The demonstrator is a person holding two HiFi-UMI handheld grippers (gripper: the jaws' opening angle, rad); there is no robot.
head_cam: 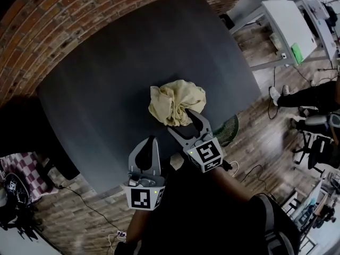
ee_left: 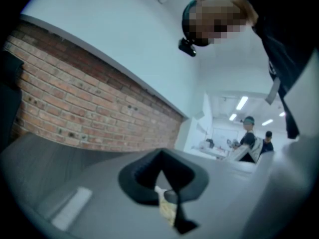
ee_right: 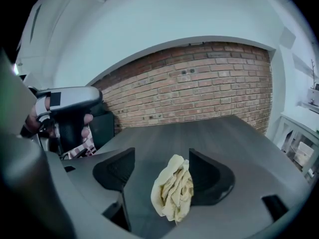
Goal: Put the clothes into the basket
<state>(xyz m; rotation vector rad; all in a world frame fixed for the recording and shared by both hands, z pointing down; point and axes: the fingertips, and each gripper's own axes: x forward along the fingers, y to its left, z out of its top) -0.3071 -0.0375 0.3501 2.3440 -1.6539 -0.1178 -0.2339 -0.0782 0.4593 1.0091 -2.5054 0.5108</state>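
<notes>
Cloth (head_cam: 177, 102), pale yellow and crumpled into a ball, is lying on the dark grey table (head_cam: 95, 89), toward its near right part. The right gripper (ee_right: 162, 156) is sitting right at it, angling down over the table's near edge. Its tongs are standing wide with the bundle between them: the cloth is leaning against the right-hand jaw while the left-hand jaw is standing clear of it, so nothing is being squeezed. Over on the left, the left gripper (head_cam: 153, 144) is hovering above the table's near edge, short of the cloth and beside the right gripper, its tongs pinched together at the tips and holding nothing. Brick wall (ee_right: 199, 88) is running along the far side of the table.
</notes>
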